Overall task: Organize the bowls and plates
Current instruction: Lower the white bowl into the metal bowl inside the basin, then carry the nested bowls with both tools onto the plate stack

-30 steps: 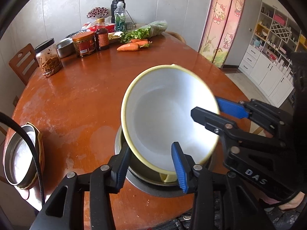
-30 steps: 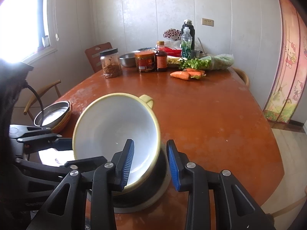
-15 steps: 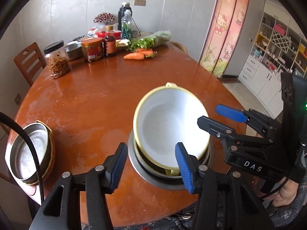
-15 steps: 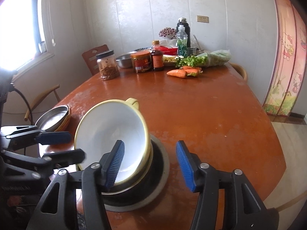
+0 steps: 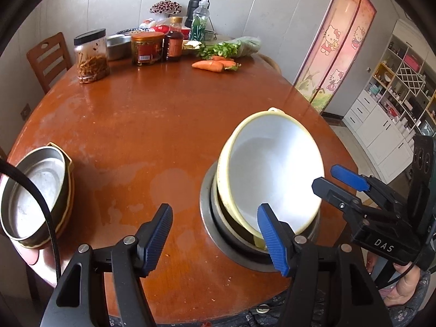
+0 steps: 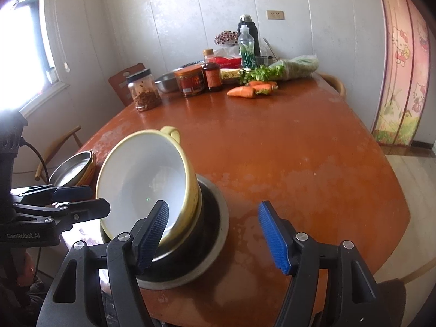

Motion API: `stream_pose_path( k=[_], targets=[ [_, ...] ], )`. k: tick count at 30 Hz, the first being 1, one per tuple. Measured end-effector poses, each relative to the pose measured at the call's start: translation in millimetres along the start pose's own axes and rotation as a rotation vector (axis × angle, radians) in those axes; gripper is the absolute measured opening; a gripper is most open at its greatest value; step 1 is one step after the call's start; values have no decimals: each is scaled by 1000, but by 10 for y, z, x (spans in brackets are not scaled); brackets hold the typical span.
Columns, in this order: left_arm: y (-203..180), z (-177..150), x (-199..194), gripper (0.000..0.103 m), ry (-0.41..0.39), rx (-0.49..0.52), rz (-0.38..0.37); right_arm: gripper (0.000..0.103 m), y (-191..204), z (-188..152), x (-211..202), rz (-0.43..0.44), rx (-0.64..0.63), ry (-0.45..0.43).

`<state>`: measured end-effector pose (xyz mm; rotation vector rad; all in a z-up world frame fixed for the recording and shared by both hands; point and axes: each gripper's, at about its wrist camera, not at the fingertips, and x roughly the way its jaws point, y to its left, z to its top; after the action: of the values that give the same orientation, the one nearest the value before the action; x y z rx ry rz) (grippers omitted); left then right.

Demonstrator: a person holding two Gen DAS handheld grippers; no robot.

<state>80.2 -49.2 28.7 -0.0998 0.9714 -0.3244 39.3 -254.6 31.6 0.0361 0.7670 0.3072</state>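
"DAS" on right gripper (image 5: 351, 190); "GenRobot.AI"(?) on left gripper (image 6: 68, 200)

A yellow-rimmed white bowl (image 5: 272, 174) leaned tilted inside a steel bowl (image 5: 218, 234) near the table's edge; another steel bowl (image 5: 30, 196) sat nested in yellow dishes, well apart.

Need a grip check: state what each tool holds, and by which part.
Nothing is held. The left tool and right tool are both open, and the tilted bowl rests free in the stack.

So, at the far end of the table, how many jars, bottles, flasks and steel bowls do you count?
Jars: 2
Bottles: 2
Black flask: 1
Steel bowl: 1
Total: 6
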Motion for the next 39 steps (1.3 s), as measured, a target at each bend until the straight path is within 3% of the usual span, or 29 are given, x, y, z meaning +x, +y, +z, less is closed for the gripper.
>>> stream_pose_path(
  k=[5, 21, 39],
  targets=[
    [-45, -27, 28, 64, -4, 12, 8, 75, -30, -33, 29, 9, 23, 2],
    [-63, -32, 355, 70, 56, 3, -6, 75, -48, -86, 276, 98, 97, 77],
    [-38, -29, 464, 74, 55, -31, 5, 75, -108, -135, 363, 161, 157, 89]
  ],
)
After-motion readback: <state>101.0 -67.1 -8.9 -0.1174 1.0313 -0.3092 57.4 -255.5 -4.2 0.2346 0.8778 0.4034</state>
